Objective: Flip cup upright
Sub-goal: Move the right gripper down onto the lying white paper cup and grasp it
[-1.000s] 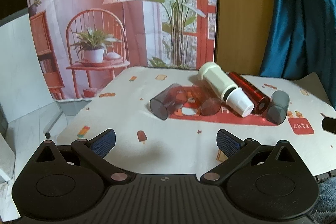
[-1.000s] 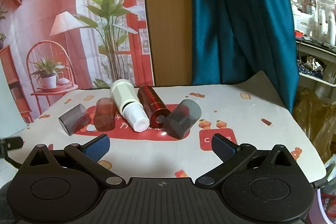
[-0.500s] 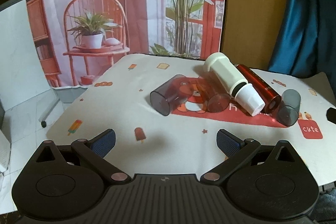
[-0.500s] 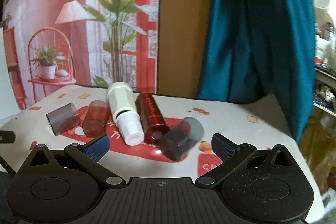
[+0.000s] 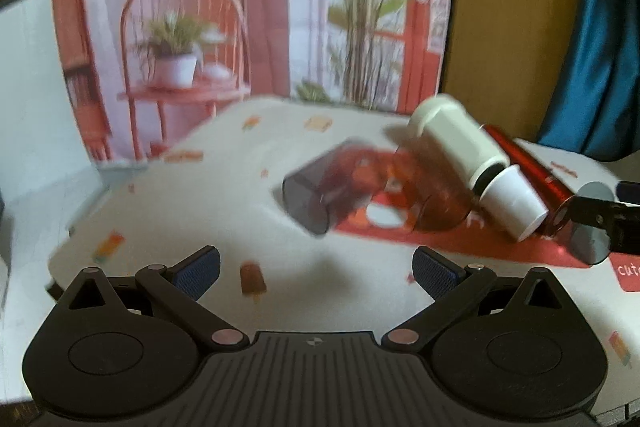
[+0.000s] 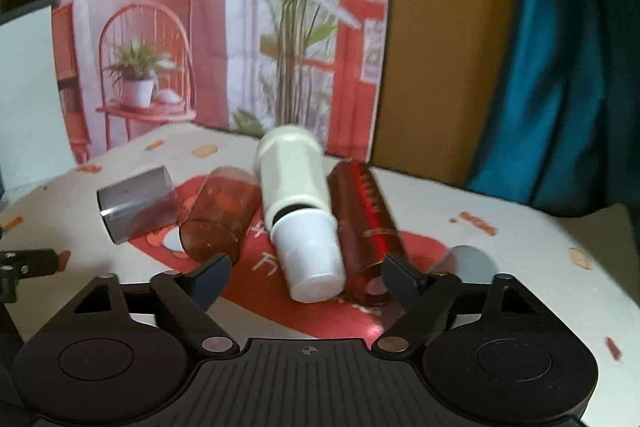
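Observation:
Several cups and bottles lie on their sides in a row on the printed tablecloth (image 5: 224, 211). From the left: a grey translucent cup (image 5: 320, 193) (image 6: 134, 203), a brown translucent cup (image 5: 436, 195) (image 6: 220, 215), a white bottle (image 5: 476, 163) (image 6: 300, 207), a red bottle (image 5: 532, 167) (image 6: 366, 219) and a second grey cup (image 5: 588, 227) (image 6: 466, 261). My left gripper (image 5: 316, 267) is open, short of the left grey cup. My right gripper (image 6: 306, 273) is open, its fingertips level with the white and red bottles' near ends; its right finger (image 6: 404, 281) partly covers the second grey cup.
A backdrop with a printed chair, lamp and plant (image 6: 288, 27) hangs behind the table. A teal curtain (image 6: 568, 67) is at the back right. The table's left edge (image 5: 80, 211) drops to a white floor. The right gripper's finger (image 5: 600, 215) shows in the left wrist view.
Both grippers have moved forward towards the row; the objects look larger. The right gripper has come in over the near ends of the bottles. Its finger now shows in the left view.

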`<state>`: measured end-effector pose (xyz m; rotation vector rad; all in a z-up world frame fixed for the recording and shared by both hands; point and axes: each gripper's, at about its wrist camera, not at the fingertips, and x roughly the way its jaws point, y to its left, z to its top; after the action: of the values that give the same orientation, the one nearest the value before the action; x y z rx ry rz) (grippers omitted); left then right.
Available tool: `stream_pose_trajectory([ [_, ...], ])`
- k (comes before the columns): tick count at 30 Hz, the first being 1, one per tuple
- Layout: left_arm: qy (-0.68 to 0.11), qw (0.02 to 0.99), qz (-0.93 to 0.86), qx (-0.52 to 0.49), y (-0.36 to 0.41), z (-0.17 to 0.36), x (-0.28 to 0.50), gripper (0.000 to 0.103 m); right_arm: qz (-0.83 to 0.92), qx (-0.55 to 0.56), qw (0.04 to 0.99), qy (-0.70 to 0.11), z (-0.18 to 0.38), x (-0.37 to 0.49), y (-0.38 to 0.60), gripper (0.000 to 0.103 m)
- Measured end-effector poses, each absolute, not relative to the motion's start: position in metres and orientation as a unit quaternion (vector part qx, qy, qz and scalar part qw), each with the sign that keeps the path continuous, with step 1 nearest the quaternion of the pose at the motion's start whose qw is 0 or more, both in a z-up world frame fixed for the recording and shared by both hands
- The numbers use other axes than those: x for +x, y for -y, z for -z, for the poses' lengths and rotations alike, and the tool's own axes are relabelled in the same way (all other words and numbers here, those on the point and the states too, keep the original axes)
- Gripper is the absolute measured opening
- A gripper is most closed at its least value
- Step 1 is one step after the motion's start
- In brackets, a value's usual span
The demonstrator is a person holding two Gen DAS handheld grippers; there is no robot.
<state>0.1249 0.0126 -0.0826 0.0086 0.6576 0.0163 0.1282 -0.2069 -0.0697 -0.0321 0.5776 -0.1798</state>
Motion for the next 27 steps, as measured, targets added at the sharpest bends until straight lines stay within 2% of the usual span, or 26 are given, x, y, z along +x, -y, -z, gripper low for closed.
stream_pose_trajectory([
  [8,-0.349,0.936,-0.019,-0.049,-0.032,0.103,0.135,0.103,0.103,-0.015,0.942,-0.319,0.099,0.175,0.211,0.067],
  [19,-0.375,0.925,-0.015,-0.067,-0.041,0.117,0.142,0.103,0.109,-0.079,0.934,-0.332,0.117,0.205,0.2,0.062],
  [22,-0.376,0.924,-0.01,-0.066,-0.039,0.117,0.141,0.103,0.117,-0.083,0.93,-0.337,0.121,0.21,0.2,0.056],
  [27,-0.376,0.924,-0.01,-0.067,-0.039,0.118,0.141,0.103,0.129,-0.079,0.929,-0.337,0.123,0.211,0.201,0.056],
])
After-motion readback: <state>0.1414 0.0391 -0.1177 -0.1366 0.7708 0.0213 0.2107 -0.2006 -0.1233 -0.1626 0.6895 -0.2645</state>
